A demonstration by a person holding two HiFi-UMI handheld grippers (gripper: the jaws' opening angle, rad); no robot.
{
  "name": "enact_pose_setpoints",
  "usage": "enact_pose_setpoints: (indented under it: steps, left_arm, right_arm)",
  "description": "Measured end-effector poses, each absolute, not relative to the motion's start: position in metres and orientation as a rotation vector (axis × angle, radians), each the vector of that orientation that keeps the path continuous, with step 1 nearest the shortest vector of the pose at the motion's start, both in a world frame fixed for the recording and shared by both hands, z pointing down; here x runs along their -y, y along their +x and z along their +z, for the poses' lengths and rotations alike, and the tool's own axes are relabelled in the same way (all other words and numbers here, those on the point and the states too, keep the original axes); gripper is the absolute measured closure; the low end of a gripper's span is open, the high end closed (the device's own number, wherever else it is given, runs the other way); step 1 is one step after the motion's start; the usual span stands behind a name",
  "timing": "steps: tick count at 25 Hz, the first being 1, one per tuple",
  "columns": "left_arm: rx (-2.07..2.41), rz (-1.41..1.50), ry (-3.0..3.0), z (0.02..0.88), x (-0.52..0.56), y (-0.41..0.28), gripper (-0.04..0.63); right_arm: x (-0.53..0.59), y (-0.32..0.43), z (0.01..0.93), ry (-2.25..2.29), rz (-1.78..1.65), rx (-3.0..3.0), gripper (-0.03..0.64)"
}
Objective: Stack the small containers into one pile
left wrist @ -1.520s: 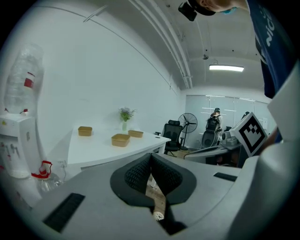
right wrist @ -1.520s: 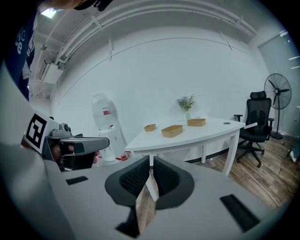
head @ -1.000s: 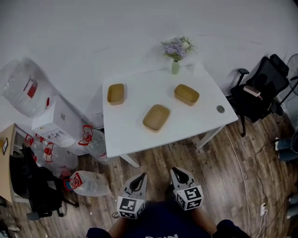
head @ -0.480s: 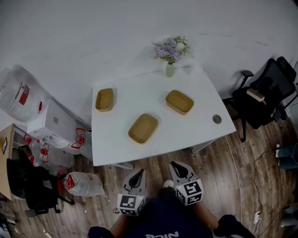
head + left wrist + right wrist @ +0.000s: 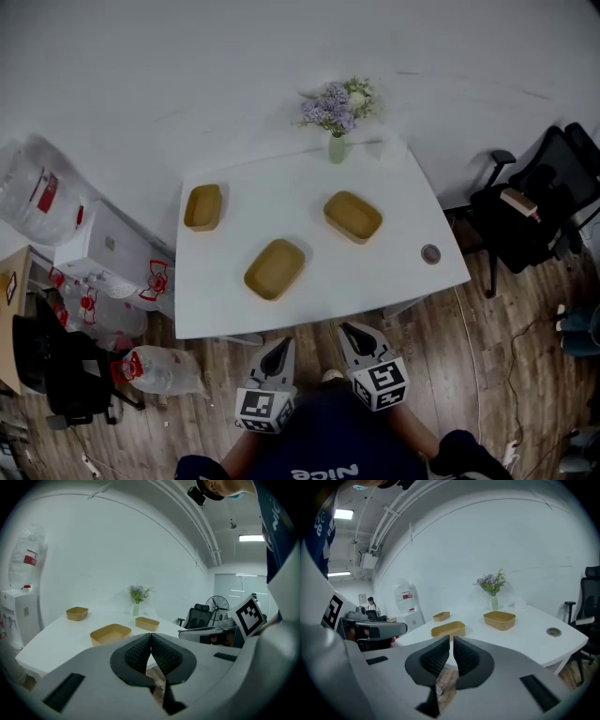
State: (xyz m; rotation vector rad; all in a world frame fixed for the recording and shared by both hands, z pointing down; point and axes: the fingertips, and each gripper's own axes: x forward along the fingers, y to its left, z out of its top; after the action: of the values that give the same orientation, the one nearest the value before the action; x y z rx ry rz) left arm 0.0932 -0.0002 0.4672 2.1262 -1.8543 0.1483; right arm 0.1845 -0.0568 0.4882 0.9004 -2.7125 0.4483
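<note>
Three tan paper containers sit apart on the white table: one at the left, one near the front middle, one to the right. Both grippers hang over the floor in front of the table, close to the person's body and short of its front edge. My left gripper is shut with nothing between its jaws. My right gripper is also shut and empty. In the left gripper view the containers lie ahead beyond the jaws; the right gripper view shows them likewise.
A vase of purple flowers stands at the table's back edge. A small round disc lies near the right front corner. A black office chair is at the right; a water dispenser and big water bottles are at the left.
The table has drifted left and lower in the head view as the person shifts toward it. Both grippers stay shut and low by the body.
</note>
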Motion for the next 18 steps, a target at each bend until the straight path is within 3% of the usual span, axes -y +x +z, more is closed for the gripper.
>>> enact_pose_setpoints:
  steps: [9, 18]
  left_arm:
    - [1.841, 0.184, 2.122, 0.477, 0.003, 0.089, 0.575]
    - [1.833, 0.176, 2.132, 0.479, 0.035, 0.041, 0.575]
  right_arm:
    - [0.051, 0.17, 0.499, 0.83, 0.484, 2.695, 0.56]
    - [0.075, 0.128, 0.496, 0.834, 0.472, 2.681, 0.56]
